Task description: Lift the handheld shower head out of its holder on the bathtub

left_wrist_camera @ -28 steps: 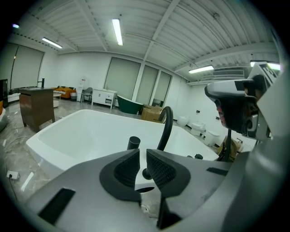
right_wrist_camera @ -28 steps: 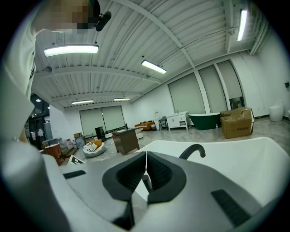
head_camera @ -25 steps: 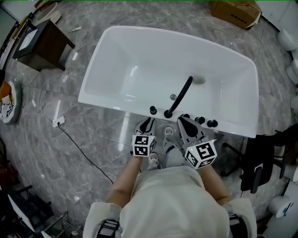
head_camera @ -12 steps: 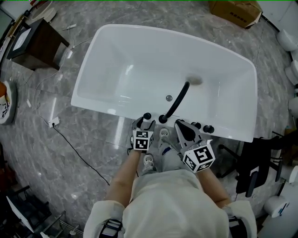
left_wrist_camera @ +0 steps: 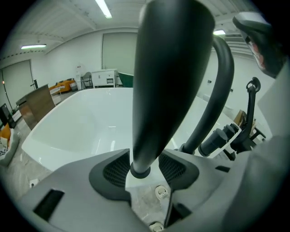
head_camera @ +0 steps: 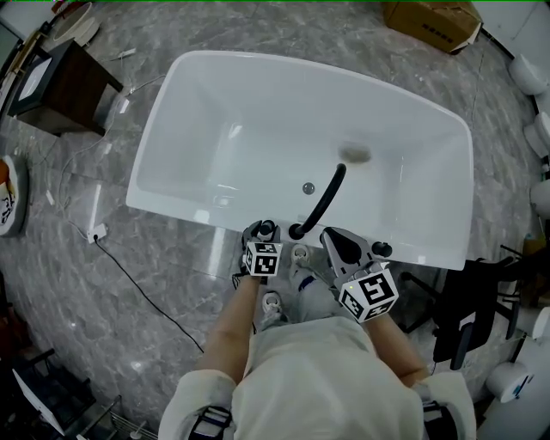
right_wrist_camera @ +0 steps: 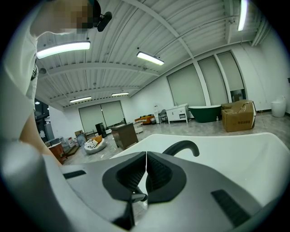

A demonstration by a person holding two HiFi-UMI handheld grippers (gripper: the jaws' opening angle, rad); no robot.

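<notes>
The left gripper [left_wrist_camera: 144, 164], nearest to the person, is reaching down to the near rim of the white bathtub [head_camera: 215, 112], just left of the middle. Its jaws are closing with the shower head [left_wrist_camera: 167, 68] standing between them. The ribbed pads [left_wrist_camera: 113, 170] are flanking the narrow foot of the handle, and a thin gap is showing on the right side, so they are not yet pinching it. The shower head is a smooth matte black piece, standing upright. It is widening from a slim foot, ringed by a dark collar on the rim, to a thick rounded top, and it is not yet lifted off the tub. Just to the right, the right gripper [right_wrist_camera: 146, 163] is hovering near the same rim with its jaws pressed together and nothing between them. Its marker cube [head_camera: 369, 295] is facing up in the head view. Right beside the shower head, a black curved faucet spout [head_camera: 326, 193] is arching out over the basin. A row of dark knobs [left_wrist_camera: 217, 138] is sitting on the rim to its right. Beyond the tub, grey marbled floor [head_camera: 129, 284] is spreading out. A dark wooden cabinet [head_camera: 64, 82] is standing at the far left and a cardboard box [head_camera: 434, 21] is lying at the far right.
</notes>
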